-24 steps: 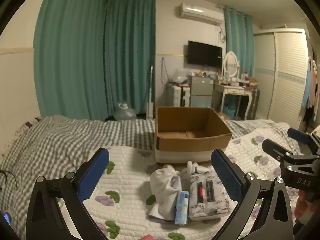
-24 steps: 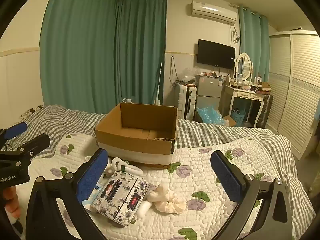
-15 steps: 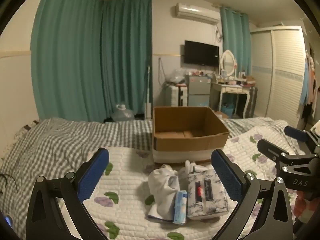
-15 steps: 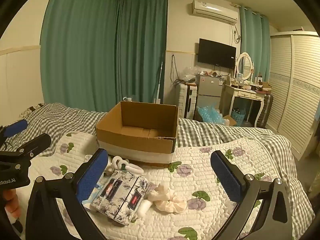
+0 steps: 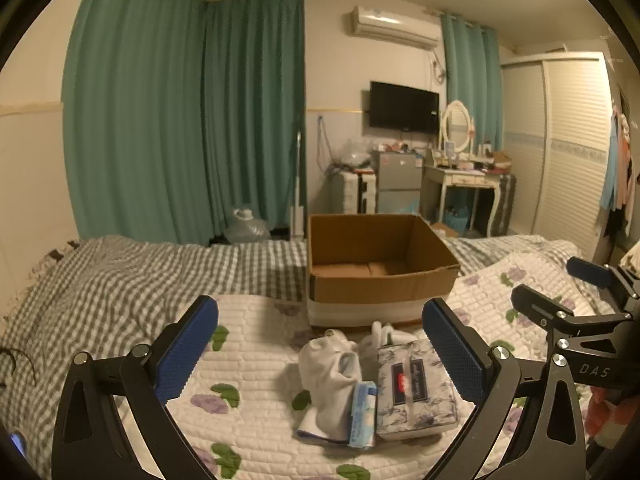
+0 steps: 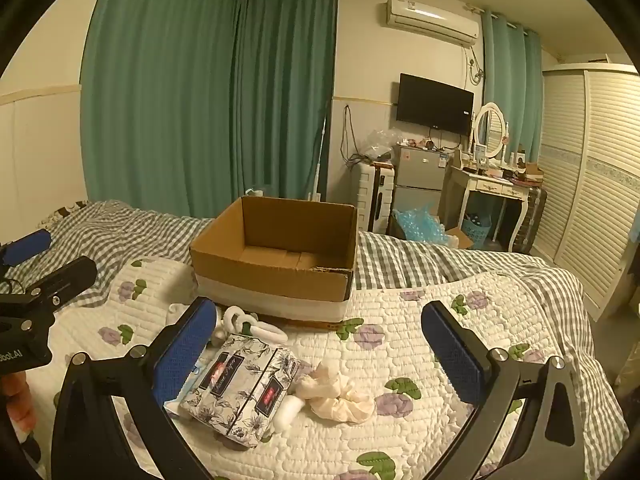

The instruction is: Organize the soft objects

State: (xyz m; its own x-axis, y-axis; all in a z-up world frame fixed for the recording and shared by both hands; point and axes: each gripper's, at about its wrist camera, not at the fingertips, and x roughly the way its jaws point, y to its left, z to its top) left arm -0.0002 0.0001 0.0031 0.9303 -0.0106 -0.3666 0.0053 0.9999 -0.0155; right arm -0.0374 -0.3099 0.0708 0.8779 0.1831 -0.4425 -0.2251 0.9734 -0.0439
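An open, empty cardboard box [image 5: 380, 268] [image 6: 276, 264] sits on the bed. In front of it lie a white sock [image 5: 328, 376], a small blue tissue pack [image 5: 362, 412], a floral tissue pack [image 5: 414, 392] [image 6: 240, 388], white linked rings [image 6: 248, 324] and a cream scrunchie [image 6: 340, 396]. My left gripper [image 5: 320, 352] is open and empty, above the sock and packs. My right gripper [image 6: 316, 352] is open and empty, above the floral pack and scrunchie. Each gripper shows at the edge of the other's view.
The bed has a white floral quilt [image 6: 420, 340] and a grey checked blanket [image 5: 120, 276]. Beyond the bed stand teal curtains [image 5: 180, 120], a small fridge [image 6: 418, 176], a dressing table [image 6: 492, 184] and a louvred wardrobe [image 6: 600, 184].
Both grippers stay open and empty. The left view has shifted slightly, with the box and pile a little further left in frame. The right view is almost unchanged.
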